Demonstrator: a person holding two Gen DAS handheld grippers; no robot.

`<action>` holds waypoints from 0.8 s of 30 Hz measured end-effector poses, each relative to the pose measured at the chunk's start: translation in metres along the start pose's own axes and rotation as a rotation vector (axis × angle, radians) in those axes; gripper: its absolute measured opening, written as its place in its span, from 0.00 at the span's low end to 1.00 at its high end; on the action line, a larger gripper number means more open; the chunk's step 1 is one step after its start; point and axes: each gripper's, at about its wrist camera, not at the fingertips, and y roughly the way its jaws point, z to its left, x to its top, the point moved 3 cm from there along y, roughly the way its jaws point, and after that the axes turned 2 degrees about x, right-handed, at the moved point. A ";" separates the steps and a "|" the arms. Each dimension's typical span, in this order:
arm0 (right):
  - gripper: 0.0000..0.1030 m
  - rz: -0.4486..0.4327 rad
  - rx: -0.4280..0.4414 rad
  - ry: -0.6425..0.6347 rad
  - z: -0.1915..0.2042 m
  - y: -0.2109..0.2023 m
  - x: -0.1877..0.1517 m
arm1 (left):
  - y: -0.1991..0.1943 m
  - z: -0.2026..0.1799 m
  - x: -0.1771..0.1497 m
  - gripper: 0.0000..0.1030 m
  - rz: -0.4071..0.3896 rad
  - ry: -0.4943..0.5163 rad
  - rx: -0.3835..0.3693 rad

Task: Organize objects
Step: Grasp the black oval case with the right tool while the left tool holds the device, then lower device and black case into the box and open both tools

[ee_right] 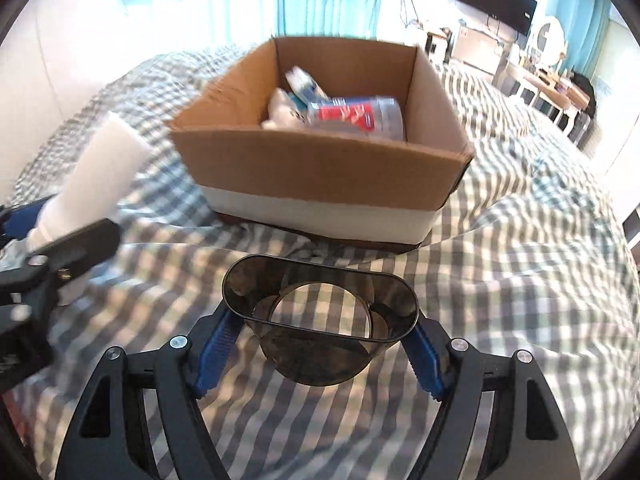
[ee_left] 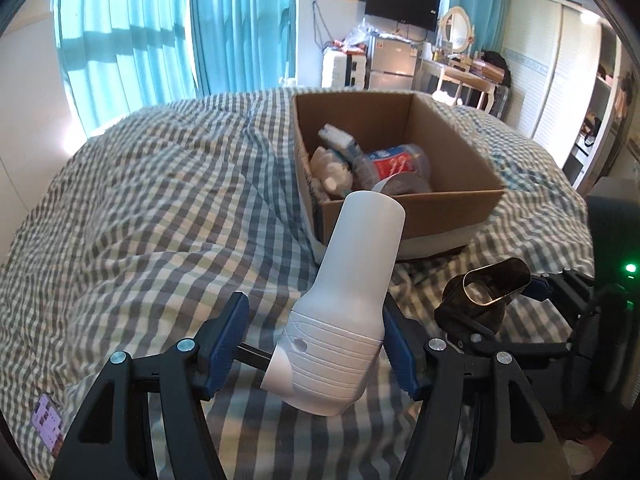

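A white hair dryer body [ee_left: 352, 288] lies between the fingers of my left gripper [ee_left: 316, 344]. Its right side touches the right pad [ee_left: 402, 356]; a gap shows at the left pad [ee_left: 224, 348], so the jaws stand open around it. It also shows at the left in the right wrist view [ee_right: 96, 176]. My right gripper [ee_right: 320, 344] is shut on a dark smoky nozzle attachment [ee_right: 320, 320], also seen in the left wrist view [ee_left: 486, 292]. Ahead on the bed stands an open cardboard box [ee_left: 452, 208] [ee_right: 320, 168] holding bottles and a red-labelled container [ee_right: 356, 114].
Everything rests on a bed with a grey-and-white checked cover [ee_left: 160, 200]. Teal curtains [ee_left: 160, 32] hang behind. A TV [ee_left: 402, 2], small fridge [ee_left: 392, 62] and dressing table [ee_left: 464, 72] stand along the far wall. A wardrobe [ee_left: 560, 80] is at right.
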 end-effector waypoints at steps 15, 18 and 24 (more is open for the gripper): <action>0.73 -0.170 0.002 -0.036 0.006 -0.106 0.023 | -0.069 -0.001 0.024 0.64 -0.128 -0.010 -0.035; 0.73 -0.195 -0.011 -0.044 0.001 -0.119 0.033 | -0.072 -0.004 0.038 0.64 -0.143 0.001 -0.041; 0.73 -0.231 -0.022 -0.051 -0.013 -0.124 0.066 | -0.064 -0.008 0.078 0.64 -0.164 0.011 -0.048</action>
